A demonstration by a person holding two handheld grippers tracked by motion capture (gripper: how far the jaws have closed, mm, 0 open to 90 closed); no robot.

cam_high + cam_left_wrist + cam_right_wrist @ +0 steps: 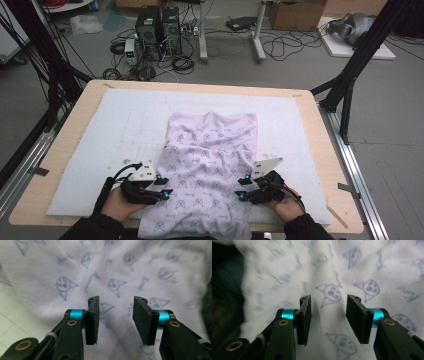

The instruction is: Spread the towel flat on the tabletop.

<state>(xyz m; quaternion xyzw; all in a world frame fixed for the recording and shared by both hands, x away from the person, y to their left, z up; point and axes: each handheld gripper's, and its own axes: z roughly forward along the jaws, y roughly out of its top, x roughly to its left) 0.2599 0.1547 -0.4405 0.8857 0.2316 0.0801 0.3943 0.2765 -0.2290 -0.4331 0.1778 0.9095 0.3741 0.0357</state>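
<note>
I see a workshop floor with two computer towers and loose cables beyond a light wooden table that carries a pale foam mat. On the mat lies a white cloth printed with small blue cartoon faces; it is rumpled, and its near end hangs over the table's front edge between my two hands.

The left gripper sits at the cloth's left border, jaws pointing inward across the fabric. In the left gripper view its jaws stand apart, nothing is pinched between the pads, and the printed cloth lies directly ahead of and beneath them. To that gripper's outer side I see the bare mat.

The right gripper mirrors it at the cloth's right border, pointing inward. In the right gripper view the jaws are likewise parted and released, with the cloth spread under and beyond them. I see no fabric gripped by either pad.

The two grippers are well apart, with the cloth's width between them.
</note>
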